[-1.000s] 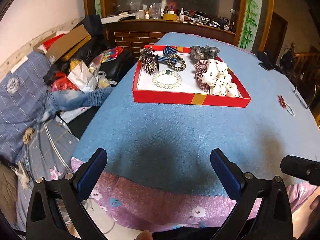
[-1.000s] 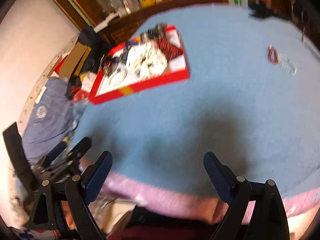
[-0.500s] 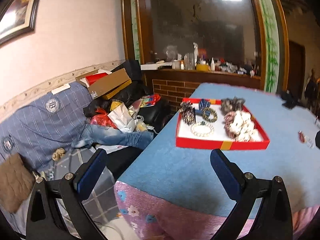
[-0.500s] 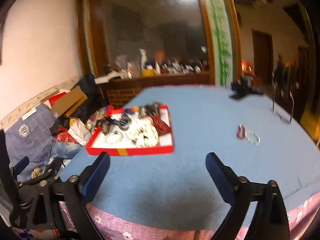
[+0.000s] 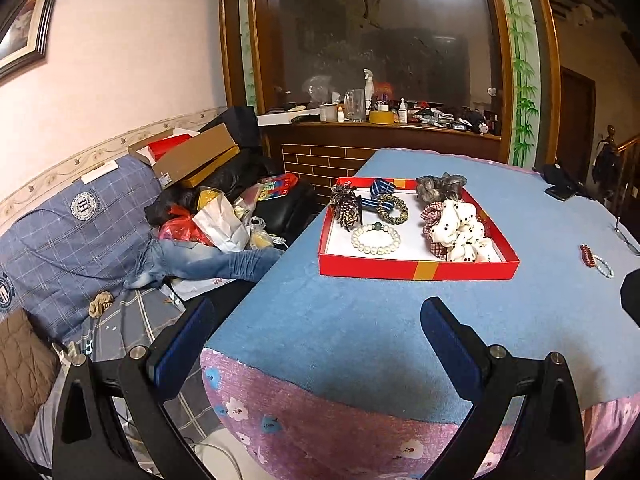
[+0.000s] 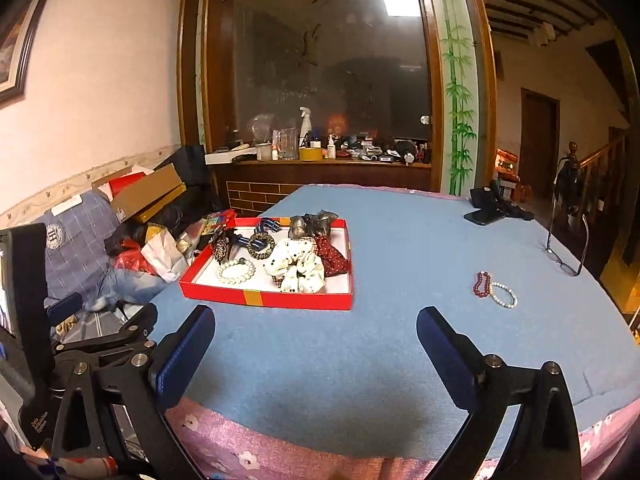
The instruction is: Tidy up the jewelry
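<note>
Jewelry is split across the bench [image 6: 400, 240]: most of it lies in the red tray [image 6: 272, 300] toward the left edge, while 2 bracelets, a dark red bead bracelet [image 6: 483, 283] touching a pearl bracelet [image 6: 503, 295], lie loose near the right edge, well apart from the tray. Inside the tray we see a pearl bracelet with a green bead [image 5: 376, 239] near the front wall, a white dotted scrunchie [image 5: 460, 232] to its right, a grey scrunchie [image 5: 440, 186] at the far right corner, and a beaded hair clip [image 5: 344, 204] at the far left.

Over the last second we have pulled both cameras back and levelled them: the views looked steeply down on the blue cloth, the right one blurred, and now both are sharp and take in the whole bench from its near edge. We read that as settling into a start pose, with nothing yet moved.

Our left hand-held gripper [image 5: 316, 348] is spread wide and empty, off the near left corner. Our right hand-held gripper [image 6: 316, 350] is also wide and empty, above the near edge.

The 2 loose bracelets likely go into the tray next, and the right side is nearer to them.
</note>
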Motion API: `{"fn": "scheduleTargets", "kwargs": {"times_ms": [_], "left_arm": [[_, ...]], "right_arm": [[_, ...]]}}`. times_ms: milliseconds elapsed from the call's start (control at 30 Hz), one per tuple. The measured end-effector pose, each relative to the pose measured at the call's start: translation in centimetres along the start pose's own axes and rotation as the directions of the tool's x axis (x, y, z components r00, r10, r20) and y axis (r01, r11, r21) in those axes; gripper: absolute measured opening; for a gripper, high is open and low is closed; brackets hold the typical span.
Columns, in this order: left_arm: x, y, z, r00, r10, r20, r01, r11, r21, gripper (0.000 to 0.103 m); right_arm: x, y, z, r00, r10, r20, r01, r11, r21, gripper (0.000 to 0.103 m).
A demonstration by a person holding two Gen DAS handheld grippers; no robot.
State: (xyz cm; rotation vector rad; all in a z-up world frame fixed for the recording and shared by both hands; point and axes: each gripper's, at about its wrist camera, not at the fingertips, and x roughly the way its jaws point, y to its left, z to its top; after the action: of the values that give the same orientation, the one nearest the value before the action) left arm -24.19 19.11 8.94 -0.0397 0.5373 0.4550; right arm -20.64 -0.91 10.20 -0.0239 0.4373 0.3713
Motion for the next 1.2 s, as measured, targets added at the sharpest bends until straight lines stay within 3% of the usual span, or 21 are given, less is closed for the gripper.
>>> {"fn": "scheduleTargets", "kwargs": {"times_ms": [1200], "left_arm": [[1.9, 0.1, -1.1, 0.998, 0.007, -0.067, -0.006, 1.0, 0.02, 0.102]], "right_arm": [[1.4, 1.0, -1.1, 0.998, 0.0, -0.067, -0.003, 0.999, -0.048, 0.103]]}}
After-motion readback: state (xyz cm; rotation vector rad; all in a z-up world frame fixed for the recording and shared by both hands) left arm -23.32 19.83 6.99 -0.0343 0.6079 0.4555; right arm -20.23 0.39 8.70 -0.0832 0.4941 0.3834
